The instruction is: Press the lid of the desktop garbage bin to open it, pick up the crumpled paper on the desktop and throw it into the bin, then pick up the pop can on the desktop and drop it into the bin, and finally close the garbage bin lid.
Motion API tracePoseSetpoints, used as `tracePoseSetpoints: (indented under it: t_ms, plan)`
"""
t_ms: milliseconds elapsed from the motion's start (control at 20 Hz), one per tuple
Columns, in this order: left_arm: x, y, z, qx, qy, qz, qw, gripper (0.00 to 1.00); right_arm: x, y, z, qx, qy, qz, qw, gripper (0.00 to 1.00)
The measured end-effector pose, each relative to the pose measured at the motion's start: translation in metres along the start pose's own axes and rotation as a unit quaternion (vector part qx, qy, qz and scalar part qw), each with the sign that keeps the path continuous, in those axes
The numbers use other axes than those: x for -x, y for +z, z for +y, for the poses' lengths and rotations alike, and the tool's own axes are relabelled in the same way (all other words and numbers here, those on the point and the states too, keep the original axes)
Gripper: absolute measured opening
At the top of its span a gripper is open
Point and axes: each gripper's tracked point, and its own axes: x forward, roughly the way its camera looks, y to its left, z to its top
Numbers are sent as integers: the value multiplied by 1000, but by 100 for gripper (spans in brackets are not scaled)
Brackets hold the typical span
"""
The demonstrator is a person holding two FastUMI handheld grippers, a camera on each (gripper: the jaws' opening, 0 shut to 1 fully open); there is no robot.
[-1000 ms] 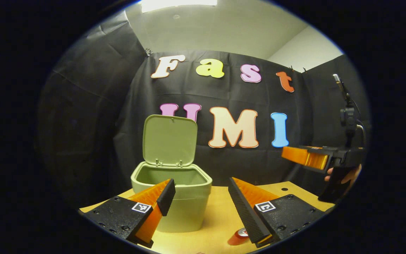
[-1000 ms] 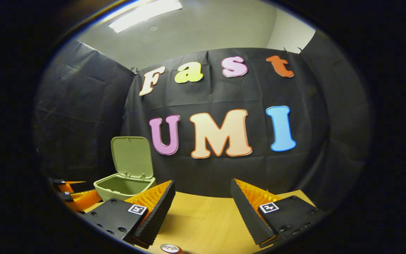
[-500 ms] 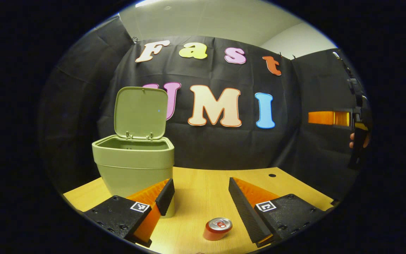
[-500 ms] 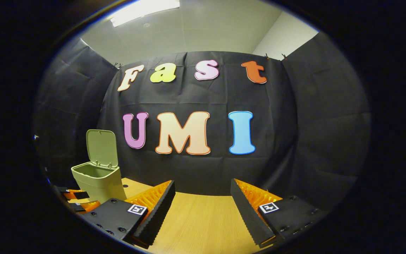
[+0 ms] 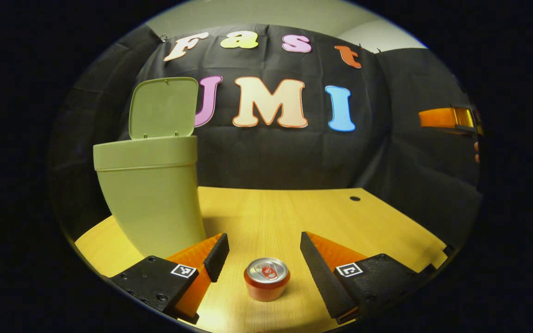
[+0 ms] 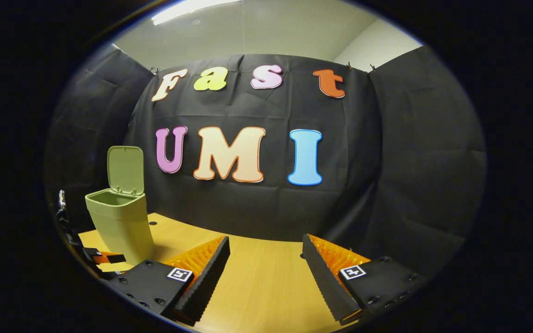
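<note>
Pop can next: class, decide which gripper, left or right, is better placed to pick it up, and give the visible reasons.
Left. The can stands upright on the table between the left gripper's open fingers. In the right gripper view, the right gripper is open over bare table, farther from the bin.

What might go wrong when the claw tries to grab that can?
The can stands upright between the open left claw fingers, untouched. If one finger bumps it first, it may tip and roll across the table. The bin is tall with its lid up; a low lift might knock the rim.
</note>
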Motion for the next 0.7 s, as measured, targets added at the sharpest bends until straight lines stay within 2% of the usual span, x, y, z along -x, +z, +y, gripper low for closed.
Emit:
tracePoseSetpoints:
  t_ms: [300, 600, 650, 700]
  plan:
    - [-11, -52, 1, -5, 14, 48, 999, 94, 9, -34, -13, 11, -9, 44, 999, 98]
    - [-22, -70, 3, 8, 18, 71, 997, 94, 16, -42, -1, 25, -1, 56, 998, 98]
    - [-21, -68, 4, 10, 18, 69, 997, 84, 17, -43, 3, 26, 2, 56, 998, 100]
    - [-23, -68, 4, 11, 16, 72, 997, 78, 18, -44, 7, 26, 5, 57, 998, 98]
